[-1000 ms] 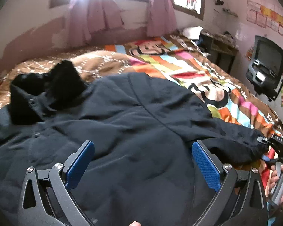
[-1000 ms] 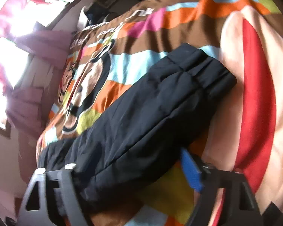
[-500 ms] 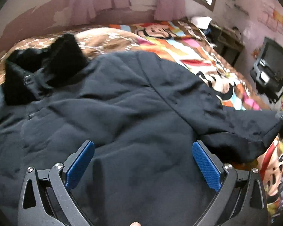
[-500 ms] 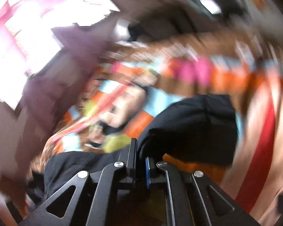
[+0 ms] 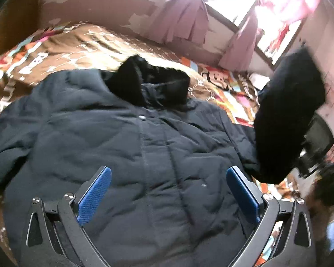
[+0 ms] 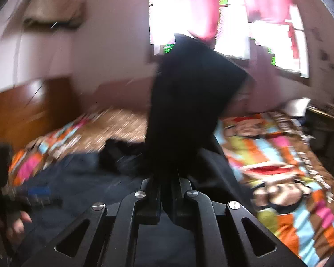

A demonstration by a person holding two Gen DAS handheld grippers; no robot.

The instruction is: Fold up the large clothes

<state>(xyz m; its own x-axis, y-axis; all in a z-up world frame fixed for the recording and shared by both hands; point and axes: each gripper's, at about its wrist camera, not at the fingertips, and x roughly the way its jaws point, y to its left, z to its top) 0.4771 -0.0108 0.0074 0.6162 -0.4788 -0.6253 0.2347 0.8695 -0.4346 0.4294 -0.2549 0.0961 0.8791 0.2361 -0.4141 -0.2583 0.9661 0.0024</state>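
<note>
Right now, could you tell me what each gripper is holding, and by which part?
The right gripper pinches the dark jacket by its sleeve, lifted off the bed. The left gripper holds nothing.

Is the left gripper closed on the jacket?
No, the left gripper is wide open, its blue pads standing apart above the dark jacket with nothing pinched between them.

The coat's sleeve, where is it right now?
The sleeve is lifted off the bed, pinched in the right gripper, hanging at the right of the left wrist view beside the coat.
</note>
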